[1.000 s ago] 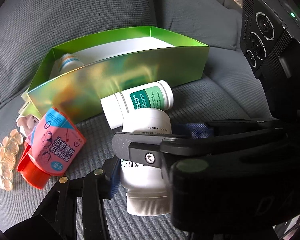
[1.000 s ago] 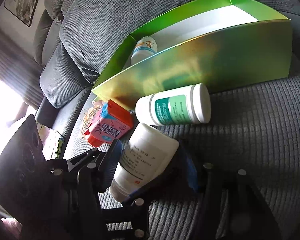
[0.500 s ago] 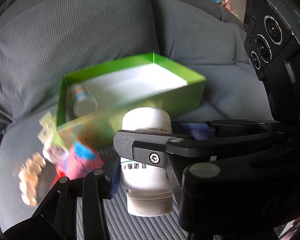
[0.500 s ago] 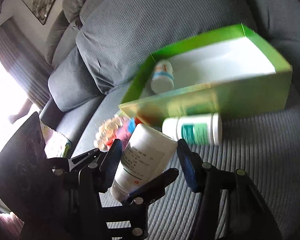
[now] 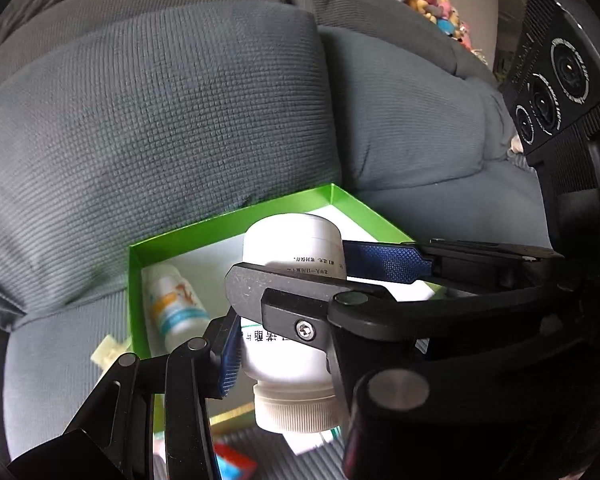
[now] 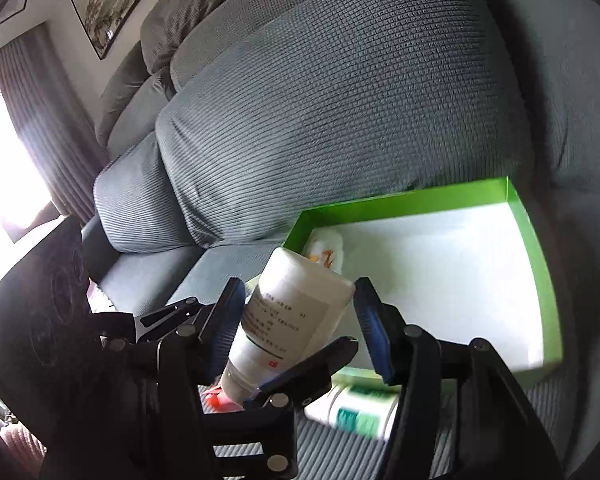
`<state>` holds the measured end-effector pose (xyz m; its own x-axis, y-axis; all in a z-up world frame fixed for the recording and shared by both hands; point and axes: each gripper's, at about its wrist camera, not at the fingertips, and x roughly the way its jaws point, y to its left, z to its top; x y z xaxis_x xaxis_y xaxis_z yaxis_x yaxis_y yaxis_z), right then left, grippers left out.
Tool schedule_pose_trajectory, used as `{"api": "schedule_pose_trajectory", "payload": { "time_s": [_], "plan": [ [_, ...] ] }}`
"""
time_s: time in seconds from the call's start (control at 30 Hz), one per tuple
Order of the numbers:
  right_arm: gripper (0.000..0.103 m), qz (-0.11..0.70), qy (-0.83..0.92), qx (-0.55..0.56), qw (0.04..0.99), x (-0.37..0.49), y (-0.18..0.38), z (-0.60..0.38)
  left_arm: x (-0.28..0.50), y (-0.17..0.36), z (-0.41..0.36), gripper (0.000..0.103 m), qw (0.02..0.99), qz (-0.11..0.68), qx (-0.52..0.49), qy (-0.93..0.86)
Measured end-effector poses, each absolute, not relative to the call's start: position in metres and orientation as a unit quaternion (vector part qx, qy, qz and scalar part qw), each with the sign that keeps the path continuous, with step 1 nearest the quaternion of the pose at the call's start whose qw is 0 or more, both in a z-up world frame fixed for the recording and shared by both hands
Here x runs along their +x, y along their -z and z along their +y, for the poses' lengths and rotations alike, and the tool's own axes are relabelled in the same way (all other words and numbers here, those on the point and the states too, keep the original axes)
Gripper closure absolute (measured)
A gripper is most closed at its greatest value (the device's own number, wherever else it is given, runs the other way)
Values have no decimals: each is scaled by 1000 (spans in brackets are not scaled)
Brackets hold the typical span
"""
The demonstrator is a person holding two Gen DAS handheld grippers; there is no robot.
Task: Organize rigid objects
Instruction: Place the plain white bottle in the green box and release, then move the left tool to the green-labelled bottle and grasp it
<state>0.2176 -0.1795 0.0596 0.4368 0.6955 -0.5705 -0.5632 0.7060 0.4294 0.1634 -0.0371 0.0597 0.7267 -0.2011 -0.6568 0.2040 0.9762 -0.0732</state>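
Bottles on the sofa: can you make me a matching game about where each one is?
Things:
1. white bottle with the ribbed cap
2. small bottle with orange print
3. green-label bottle

Places:
A. lying inside the green box
B. lying on the sofa seat, outside the box
C. held up in the air

Pairs: 1-C, 2-A, 3-B

Three white bottles [image 6: 296,312], one green box [image 6: 540,264], one red-and-blue packet [image 5: 236,462].
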Motion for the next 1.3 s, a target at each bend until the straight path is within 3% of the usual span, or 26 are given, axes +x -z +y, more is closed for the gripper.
{"api": "schedule_pose_trajectory", "payload": {
  "time_s": [0.27,0.33,0.37,0.4,0.5,0.93,1.17,1.3],
  "plan": [
    [43,414,-351,85,836,256,-34,-170,195,-33,-27,55,911,398,-35,97],
    [38,415,-338,79,841,257,-29,-170,194,-30,-23,39,910,404,-39,91],
    [34,414,-333,76,844,256,-28,-170,193,-28,-22,21,910,403,-38,86],
    [32,411,-329,77,846,255,-28,-173,189,-28,-20,11,913,398,-36,78],
    [22,402,-318,90,854,252,-30,-184,183,-31,-16,10,917,392,-31,64],
    [5,364,-267,85,888,196,-53,-235,119,-34,-11,8,927,375,-30,15],
    [1,357,-251,42,899,161,-47,-237,92,-20,-6,7,919,393,-41,3],
    [1,365,-247,22,897,146,-34,-241,79,-6,-2,1,913,406,-45,-10]
  ]
}}
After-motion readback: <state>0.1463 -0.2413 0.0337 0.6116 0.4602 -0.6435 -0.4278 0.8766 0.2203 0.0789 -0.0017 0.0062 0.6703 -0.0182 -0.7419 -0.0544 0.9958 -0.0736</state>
